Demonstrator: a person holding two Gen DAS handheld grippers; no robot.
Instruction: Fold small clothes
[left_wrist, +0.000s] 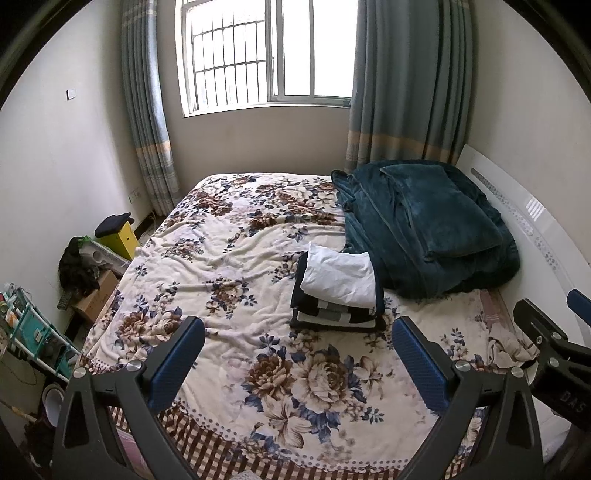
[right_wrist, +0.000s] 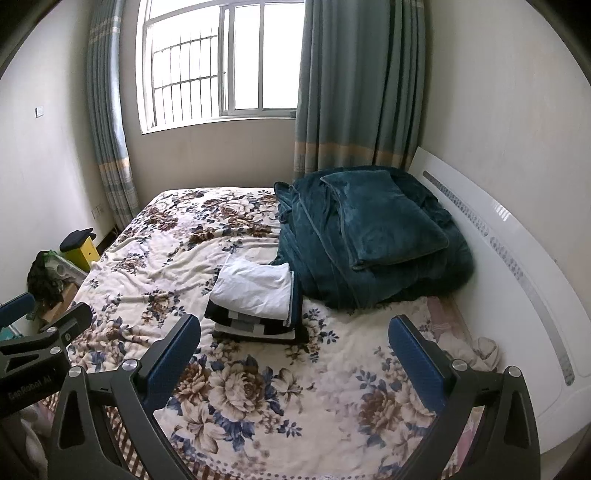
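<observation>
White cotton tops the stack of folded clothes (left_wrist: 336, 291) I am looking at: a plain white piece (left_wrist: 338, 278), folded into a rough rectangle with its near edge slightly rounded and soft, lying flat on darker pieces. Under it I see a navy layer showing along the left and right sides, then black garments with grey and white bands at the near edge. The pile looks tidy, its layers roughly squared up, the white one set a little toward the far side.

From the right wrist view the same stack (right_wrist: 255, 302) sits between the two cameras' lines of sight, resting on the floral bedspread (left_wrist: 229, 266) toward the headboard side of the bed. Just beyond it, touching or nearly touching its far corner, is a heap of teal plush bedding (left_wrist: 424, 229) with a matching pillow lying on top.

My left claw (left_wrist: 299, 354) hangs above the bedspread with its blue-padded fingers spread wide and nothing between them. My right claw (right_wrist: 295, 350) is the same: fingers apart, holding nothing, above the near part of the bed. Each claw shows at the edge of the other's view.

A white headboard (right_wrist: 517, 266) runs along the right. Grey-blue curtains (left_wrist: 406, 85) frame the barred window (left_wrist: 266, 51) on the far wall. Beside the bed on the left are a yellow box (left_wrist: 120, 240), a cardboard box (left_wrist: 98, 295) and dark clothing.
</observation>
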